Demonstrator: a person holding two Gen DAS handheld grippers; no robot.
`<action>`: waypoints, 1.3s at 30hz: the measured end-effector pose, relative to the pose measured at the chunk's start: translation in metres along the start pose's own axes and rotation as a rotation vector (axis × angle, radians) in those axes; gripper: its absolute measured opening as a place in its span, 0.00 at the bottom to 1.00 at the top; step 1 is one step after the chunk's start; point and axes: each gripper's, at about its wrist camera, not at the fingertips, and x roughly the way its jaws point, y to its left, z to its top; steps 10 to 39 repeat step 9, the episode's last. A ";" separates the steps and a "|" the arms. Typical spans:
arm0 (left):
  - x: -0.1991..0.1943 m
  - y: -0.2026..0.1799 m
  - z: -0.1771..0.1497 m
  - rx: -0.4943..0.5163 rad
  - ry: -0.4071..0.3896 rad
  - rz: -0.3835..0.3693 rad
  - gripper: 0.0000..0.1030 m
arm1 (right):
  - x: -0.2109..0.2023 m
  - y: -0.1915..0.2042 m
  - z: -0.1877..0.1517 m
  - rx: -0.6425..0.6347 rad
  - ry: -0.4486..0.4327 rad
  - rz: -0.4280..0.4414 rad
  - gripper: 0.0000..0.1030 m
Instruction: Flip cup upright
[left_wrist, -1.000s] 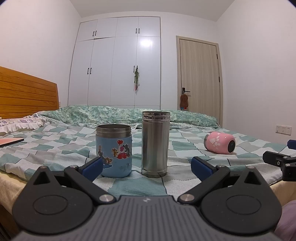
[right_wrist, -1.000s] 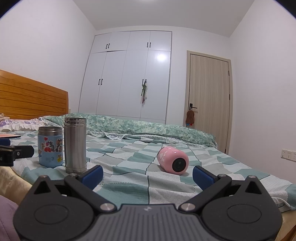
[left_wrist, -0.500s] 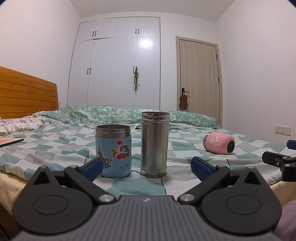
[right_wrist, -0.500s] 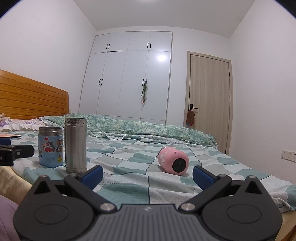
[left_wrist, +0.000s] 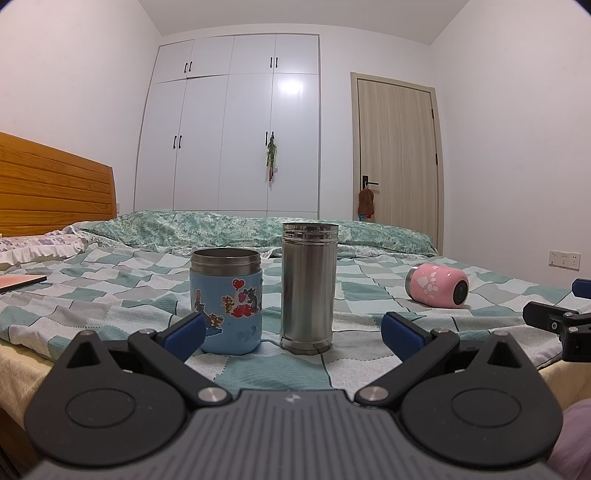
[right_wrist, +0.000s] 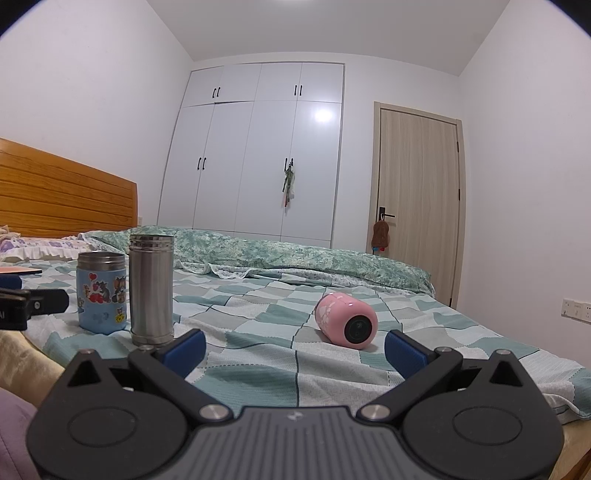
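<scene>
1. Pink cup (right_wrist: 345, 319) lies on its side on the checked bedspread (right_wrist: 258, 369), well right of the two upright flasks; its dark end faces the right tongs (right_wrist: 294, 343).
2. Compared with half a second ago, nothing has shifted: the cup is in the same spot and neither tool has closed in, so the flip has not started.
3. Right tongs are spread wide and empty, hanging near the bed edge, short of the cup.
4. Left tongs (left_wrist: 291, 328) are also spread and empty, facing the blue sticker cup (left_wrist: 226, 301) and steel flask (left_wrist: 308, 286), which touch nothing else.
5. Likely next: the right tool must advance, straddle the pink body and tip it up.
</scene>
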 end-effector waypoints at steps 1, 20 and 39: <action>0.000 0.000 0.000 0.001 0.000 0.000 1.00 | 0.000 0.000 0.000 0.000 0.000 0.000 1.00; 0.000 -0.001 0.001 0.001 -0.001 -0.003 1.00 | 0.000 0.000 0.000 -0.001 0.000 0.000 1.00; 0.000 -0.001 0.001 0.001 -0.001 -0.003 1.00 | 0.000 0.000 0.000 -0.001 0.000 0.000 1.00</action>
